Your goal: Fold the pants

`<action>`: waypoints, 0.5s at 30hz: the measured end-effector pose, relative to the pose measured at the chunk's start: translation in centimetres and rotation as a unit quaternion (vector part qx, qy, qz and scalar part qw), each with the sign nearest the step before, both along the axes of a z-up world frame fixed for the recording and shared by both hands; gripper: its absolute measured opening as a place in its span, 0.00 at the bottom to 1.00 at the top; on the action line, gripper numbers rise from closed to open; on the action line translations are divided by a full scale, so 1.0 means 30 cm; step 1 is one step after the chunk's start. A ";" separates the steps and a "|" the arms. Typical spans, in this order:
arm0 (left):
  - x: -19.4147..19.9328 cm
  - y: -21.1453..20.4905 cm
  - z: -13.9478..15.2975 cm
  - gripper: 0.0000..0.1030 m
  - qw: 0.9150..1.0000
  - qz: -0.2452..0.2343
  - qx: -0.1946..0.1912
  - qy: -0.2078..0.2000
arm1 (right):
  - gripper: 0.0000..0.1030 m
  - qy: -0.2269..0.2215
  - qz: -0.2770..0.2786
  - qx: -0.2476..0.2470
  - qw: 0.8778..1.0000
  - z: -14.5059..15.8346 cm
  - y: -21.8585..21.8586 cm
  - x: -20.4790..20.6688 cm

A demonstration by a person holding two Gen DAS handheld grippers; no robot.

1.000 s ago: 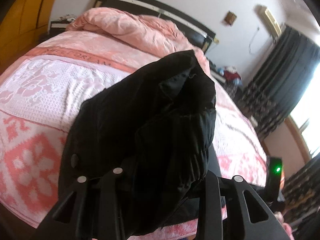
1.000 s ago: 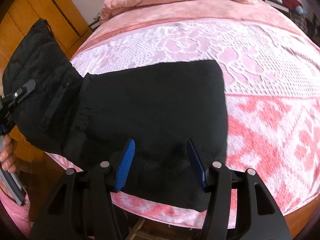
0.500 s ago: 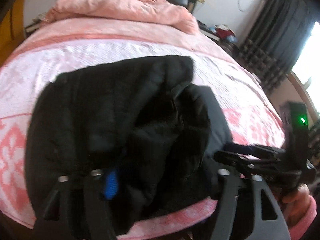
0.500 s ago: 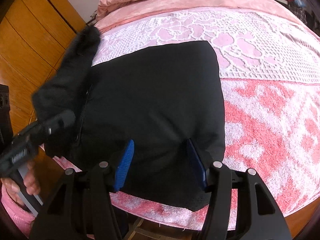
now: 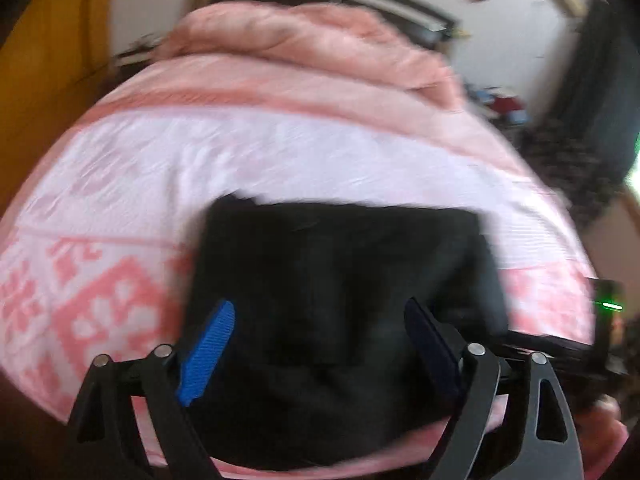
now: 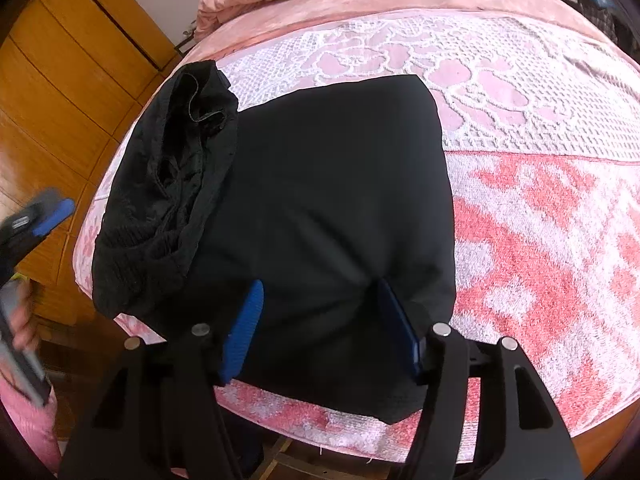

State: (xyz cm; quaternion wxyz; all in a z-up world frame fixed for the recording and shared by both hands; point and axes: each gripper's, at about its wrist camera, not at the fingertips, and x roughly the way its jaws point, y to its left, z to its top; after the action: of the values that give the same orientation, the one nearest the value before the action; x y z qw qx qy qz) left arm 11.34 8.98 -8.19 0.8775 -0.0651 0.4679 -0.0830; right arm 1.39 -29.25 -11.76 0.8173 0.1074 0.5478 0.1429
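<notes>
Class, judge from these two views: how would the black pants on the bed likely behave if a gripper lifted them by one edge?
The black pants would probably droop, not hold shape: the turned-over flap lies crumpled. They look thick and padded, so likely bulky yet fairly light. The folded layers would probably slip apart on the bedspread.

Black pants [image 6: 328, 200] folded, flat on bed's near edge.
</notes>
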 end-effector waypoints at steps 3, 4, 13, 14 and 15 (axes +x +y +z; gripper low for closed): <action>0.023 -0.016 -0.105 0.81 0.999 0.007 -0.003 0.042 | 0.63 -0.001 0.007 -0.015 1.000 -0.002 0.024 -0.004; 0.016 -0.029 -0.121 0.81 0.999 0.010 -0.001 0.034 | 0.64 -0.001 0.007 -0.018 1.000 0.000 0.030 -0.004; -0.020 0.031 0.000 0.86 1.000 0.018 0.012 -0.008 | 0.80 -0.023 -0.003 0.036 0.999 0.148 0.038 0.032; -0.011 0.038 0.008 0.86 0.999 0.026 0.020 -0.004 | 0.81 -0.025 0.003 0.039 0.999 0.167 0.056 0.045; -0.003 0.048 0.009 0.86 0.999 0.033 0.031 0.002 | 0.84 -0.028 0.009 0.036 0.999 0.182 0.078 0.057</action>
State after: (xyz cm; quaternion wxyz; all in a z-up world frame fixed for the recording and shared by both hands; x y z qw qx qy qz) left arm 11.26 10.42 -7.94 0.8802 -0.0535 0.4698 -0.0394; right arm 3.11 -26.91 -6.31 0.8264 0.1277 0.5204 0.1728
